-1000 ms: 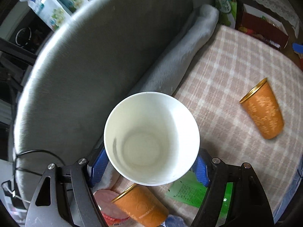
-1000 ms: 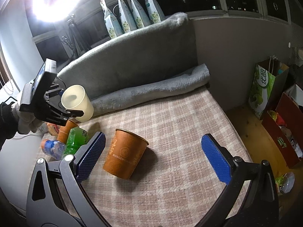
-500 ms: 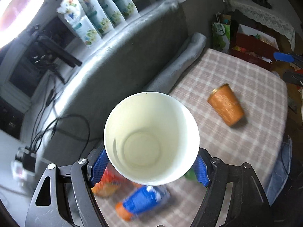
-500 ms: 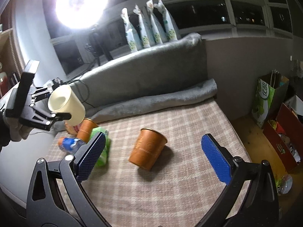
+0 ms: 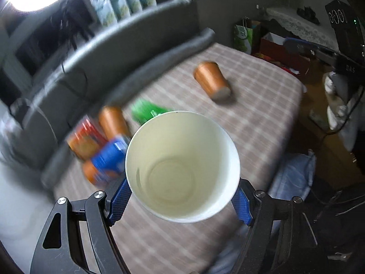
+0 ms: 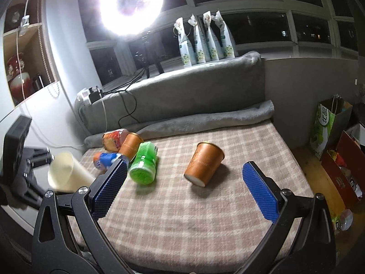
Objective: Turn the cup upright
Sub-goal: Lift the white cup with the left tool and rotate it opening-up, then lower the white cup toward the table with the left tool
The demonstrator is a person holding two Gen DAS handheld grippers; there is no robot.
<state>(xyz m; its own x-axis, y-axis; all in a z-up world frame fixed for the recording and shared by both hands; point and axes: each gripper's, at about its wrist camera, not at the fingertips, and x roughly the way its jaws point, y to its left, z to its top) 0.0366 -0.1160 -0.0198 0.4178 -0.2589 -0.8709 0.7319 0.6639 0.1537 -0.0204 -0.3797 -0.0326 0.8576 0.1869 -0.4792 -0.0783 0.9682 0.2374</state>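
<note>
My left gripper (image 5: 180, 202) is shut on a white paper cup (image 5: 182, 166), its open mouth facing the camera, held in the air above the near left part of the checked mat (image 5: 262, 118). In the right wrist view the same cup (image 6: 66, 173) and left gripper (image 6: 34, 171) show at the far left, the cup tilted. An orange cup (image 6: 204, 163) lies on its side mid-mat, also in the left wrist view (image 5: 211, 81). My right gripper (image 6: 184, 187) is open and empty, above the mat's near edge.
A second orange cup (image 6: 130, 145), a green can (image 6: 144, 163), a blue-orange bottle (image 6: 106, 159) and a red packet (image 6: 114, 138) lie clustered at the mat's left. A rolled grey blanket (image 6: 205, 119) and sofa back border the far side. Bags (image 6: 328, 125) stand on the floor at right.
My left gripper has swung with the white cup, from facing the sofa back to facing over the mat, and dropped lower at the left. The right gripper has pulled back and risen.
</note>
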